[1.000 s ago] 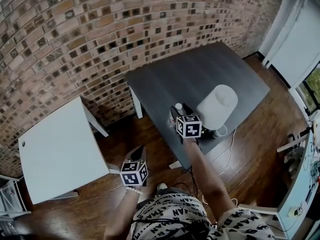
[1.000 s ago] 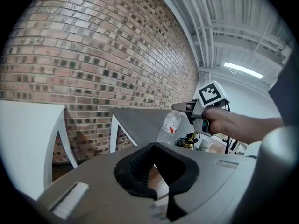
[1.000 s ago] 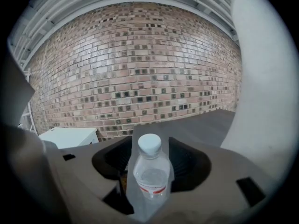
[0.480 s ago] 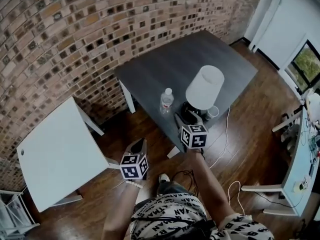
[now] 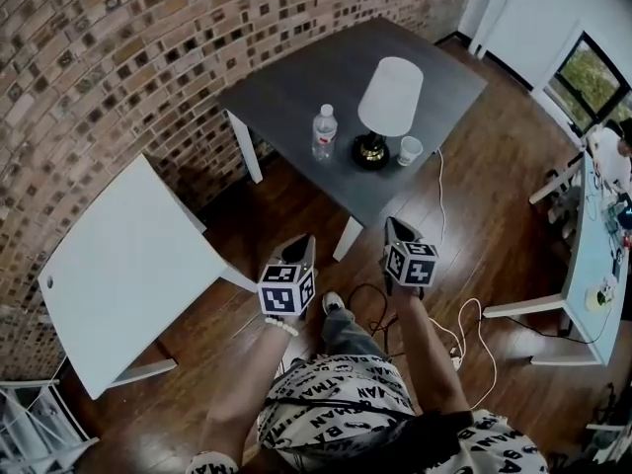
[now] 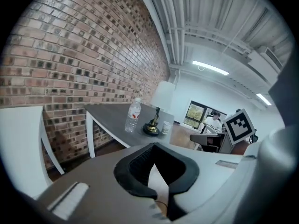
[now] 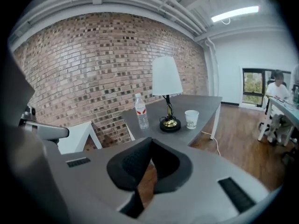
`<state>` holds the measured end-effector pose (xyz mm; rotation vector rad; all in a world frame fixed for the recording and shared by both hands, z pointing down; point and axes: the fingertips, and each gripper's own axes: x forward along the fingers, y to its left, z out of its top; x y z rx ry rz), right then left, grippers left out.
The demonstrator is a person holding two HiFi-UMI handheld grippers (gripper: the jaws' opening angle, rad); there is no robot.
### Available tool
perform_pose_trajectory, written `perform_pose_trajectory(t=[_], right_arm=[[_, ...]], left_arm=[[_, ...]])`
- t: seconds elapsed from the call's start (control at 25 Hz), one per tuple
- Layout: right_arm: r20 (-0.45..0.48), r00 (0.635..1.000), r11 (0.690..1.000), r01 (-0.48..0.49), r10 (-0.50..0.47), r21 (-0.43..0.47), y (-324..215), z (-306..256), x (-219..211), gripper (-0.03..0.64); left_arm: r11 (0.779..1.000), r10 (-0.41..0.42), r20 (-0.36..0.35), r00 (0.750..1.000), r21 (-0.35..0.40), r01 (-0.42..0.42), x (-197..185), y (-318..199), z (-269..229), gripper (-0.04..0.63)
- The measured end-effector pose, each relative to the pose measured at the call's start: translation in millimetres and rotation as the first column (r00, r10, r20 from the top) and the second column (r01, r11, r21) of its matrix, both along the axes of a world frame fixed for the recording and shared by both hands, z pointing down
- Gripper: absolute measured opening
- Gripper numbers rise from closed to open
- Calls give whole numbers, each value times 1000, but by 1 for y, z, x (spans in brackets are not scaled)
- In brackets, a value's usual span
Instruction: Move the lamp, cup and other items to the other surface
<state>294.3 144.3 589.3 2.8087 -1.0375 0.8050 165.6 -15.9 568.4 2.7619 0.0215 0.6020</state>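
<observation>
**Nothing picked up yet**

The white-shaded brass-based lamp [image 5: 390, 97], white paper cup [image 5: 409, 150] and clear plastic bottle [image 5: 323, 132] stand on the dark grey table [image 5: 296, 87]. Left gripper [image 5: 301, 241] clenched, empty; right gripper [image 5: 395, 224] jaws have just been closing on nothing.

Right gripper [image 5: 393, 224] is withdrawing from beside the lamp [image 5: 389, 97] and is now hanging over the floor [image 5: 494, 215], clear of the dark table [image 5: 296, 87]. Its jaws are just closing, empty. Left gripper [image 5: 305, 240] is shifting nearer the right.

Head view: lamp [image 5: 390, 95] stem hidden; bottle [image 5: 323, 133] label too small.
</observation>
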Motion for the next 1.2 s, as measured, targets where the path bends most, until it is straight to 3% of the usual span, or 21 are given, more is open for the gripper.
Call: perform_pose_trajectory(t=[0.32, 0.6, 1.2], right_arm=[[53, 998, 999, -28, 26, 40, 35, 2, -83, 5], [27, 1000, 1000, 1, -2, 1, 31, 1, -124, 5], [8, 999, 999, -34, 33, 29, 42, -10, -96, 5]], left_arm=[[998, 36, -4, 999, -45, -36, -58, 26, 2, 0], [997, 52, -14, 999, -55, -52, -80, 31, 1, 0], [996, 85, -36, 996, -23, -86, -46, 42, -13, 0]])
